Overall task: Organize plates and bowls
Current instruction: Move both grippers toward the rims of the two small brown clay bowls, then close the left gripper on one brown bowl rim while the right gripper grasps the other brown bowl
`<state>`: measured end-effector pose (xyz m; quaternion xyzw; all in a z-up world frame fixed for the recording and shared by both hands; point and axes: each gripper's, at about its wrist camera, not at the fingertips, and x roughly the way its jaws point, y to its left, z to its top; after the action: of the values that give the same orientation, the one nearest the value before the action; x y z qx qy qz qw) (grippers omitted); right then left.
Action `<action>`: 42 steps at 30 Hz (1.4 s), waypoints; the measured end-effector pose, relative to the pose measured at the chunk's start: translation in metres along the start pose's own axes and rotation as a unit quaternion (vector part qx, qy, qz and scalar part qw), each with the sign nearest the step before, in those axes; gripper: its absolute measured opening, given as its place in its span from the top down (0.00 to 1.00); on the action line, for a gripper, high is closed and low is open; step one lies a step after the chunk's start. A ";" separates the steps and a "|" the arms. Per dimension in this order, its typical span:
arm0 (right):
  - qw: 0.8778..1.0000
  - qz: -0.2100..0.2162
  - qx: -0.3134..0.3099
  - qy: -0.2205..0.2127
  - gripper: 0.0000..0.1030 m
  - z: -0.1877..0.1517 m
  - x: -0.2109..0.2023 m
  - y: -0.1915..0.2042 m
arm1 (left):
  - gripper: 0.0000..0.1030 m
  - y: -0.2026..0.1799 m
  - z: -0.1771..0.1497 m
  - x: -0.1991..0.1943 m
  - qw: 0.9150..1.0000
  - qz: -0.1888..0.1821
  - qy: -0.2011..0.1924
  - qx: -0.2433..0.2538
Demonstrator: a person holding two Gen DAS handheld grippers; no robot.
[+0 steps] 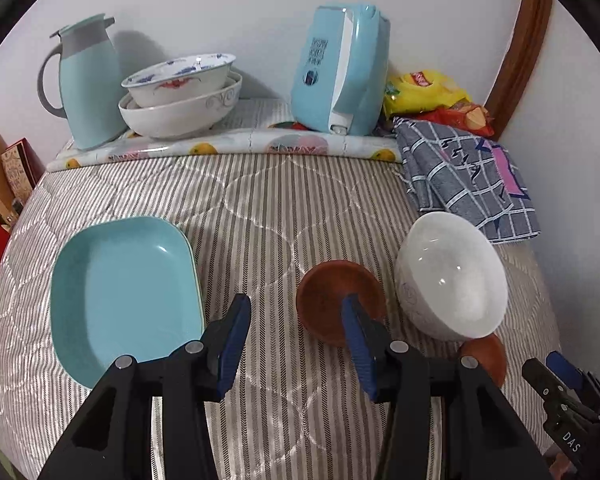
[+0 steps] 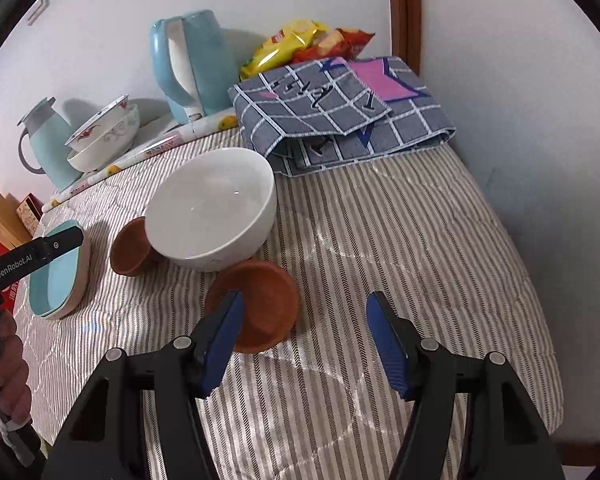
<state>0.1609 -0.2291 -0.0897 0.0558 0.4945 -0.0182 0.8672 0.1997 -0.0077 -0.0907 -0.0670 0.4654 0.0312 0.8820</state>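
Your left gripper [image 1: 296, 320] hangs above the striped quilt [image 1: 260, 208] with its jaws apart and nothing between them. Its left finger sits just off the corner of the turquoise square plate [image 1: 120, 292], and its right finger overlaps the rim of a small brown bowl [image 1: 328, 300] in this view; whether it touches the bowl, you cannot tell from here. Just right of that bowl the white bowl [image 1: 452, 276] leans tilted, its lower edge resting against a second brown bowl [image 1: 488, 356] that is mostly hidden behind it.

Your right gripper [image 2: 304, 320] also stands with its jaws spread wide and empty, pointing down at the quilt. Its left finger lies in front of the near edge of the second brown bowl, which is tipped up on the fabric, with the white bowl leaning on its far side. The turquoise plate appears at the far left of this view, partly behind your left gripper, and there seems to be a paler plate [image 2: 80, 284] stacked under it.

At the back, two patterned bowls [image 1: 180, 92] sit nested on a fruit-print mat [image 1: 228, 146], between a pale blue jug [image 1: 84, 84] and a blue kettle [image 1: 340, 72]. A folded checked cloth [image 2: 340, 108] and snack bags [image 2: 300, 44] lie in the right corner.
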 end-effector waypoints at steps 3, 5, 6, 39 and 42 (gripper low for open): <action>1.000 0.003 0.000 0.004 0.39 0.001 0.008 0.000 | 0.56 0.002 0.000 0.009 1.000 0.001 0.005 -0.010; 1.000 0.003 -0.003 0.007 0.40 0.001 0.013 0.000 | 0.56 0.003 0.000 0.015 1.000 -0.004 0.010 -0.014; 1.000 0.003 -0.005 0.009 0.40 0.001 0.016 0.001 | 0.56 0.003 0.000 0.018 1.000 -0.006 0.011 -0.016; 0.999 0.009 -0.003 0.052 0.66 -0.005 0.069 0.003 | 0.77 -0.006 0.002 0.081 0.997 -0.021 0.073 -0.005; 0.999 0.011 -0.002 0.048 0.67 -0.004 0.070 0.003 | 0.81 -0.008 0.002 0.082 0.997 -0.023 0.071 -0.002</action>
<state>0.1933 -0.2241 -0.1514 0.0599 0.5354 -0.0050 0.8425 0.2485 -0.0162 -0.1564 -0.0816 0.5252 0.0074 0.8470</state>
